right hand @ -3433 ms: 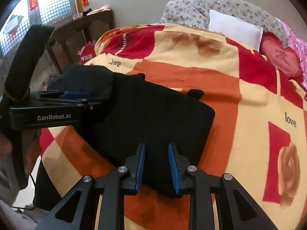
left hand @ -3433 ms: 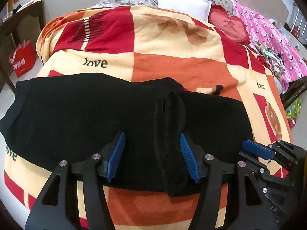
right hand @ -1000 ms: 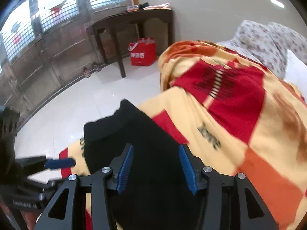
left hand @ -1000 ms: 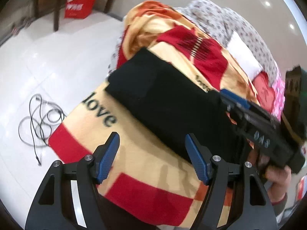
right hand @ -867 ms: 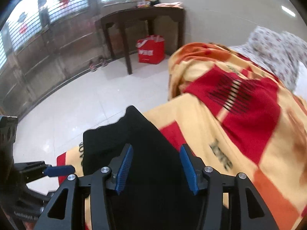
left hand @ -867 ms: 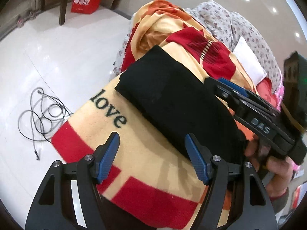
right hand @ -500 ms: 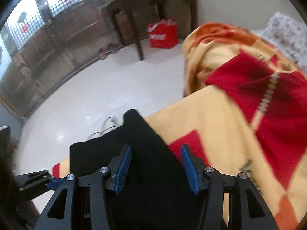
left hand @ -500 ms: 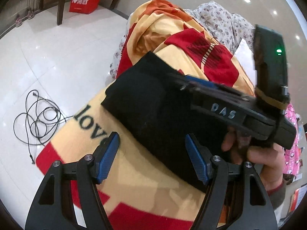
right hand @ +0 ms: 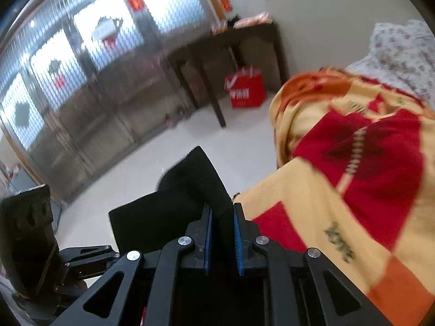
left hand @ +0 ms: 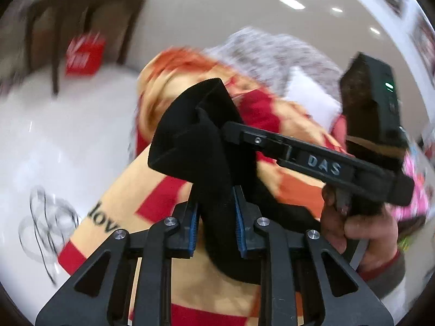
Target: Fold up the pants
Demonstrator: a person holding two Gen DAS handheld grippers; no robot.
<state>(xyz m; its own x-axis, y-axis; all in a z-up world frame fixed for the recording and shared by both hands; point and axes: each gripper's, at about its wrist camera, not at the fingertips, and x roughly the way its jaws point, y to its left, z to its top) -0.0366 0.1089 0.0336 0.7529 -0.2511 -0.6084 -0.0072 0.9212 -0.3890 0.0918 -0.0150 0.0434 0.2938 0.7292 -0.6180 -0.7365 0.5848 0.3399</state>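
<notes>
gripping the pants (left hand: 206, 146), left gripper (left hand: 214, 217) and right gripper (right hand: 221, 233) both clamp lifted cloth ahead; keep your corners level.

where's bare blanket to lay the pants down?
Both grippers, left and right, are shut on the pants, lifted off the blanket. Bare patches: the yellow-red stretch right of the pants up to the dark red square, and the near corner by the "love" print. Crowded toward the pillow.
</notes>
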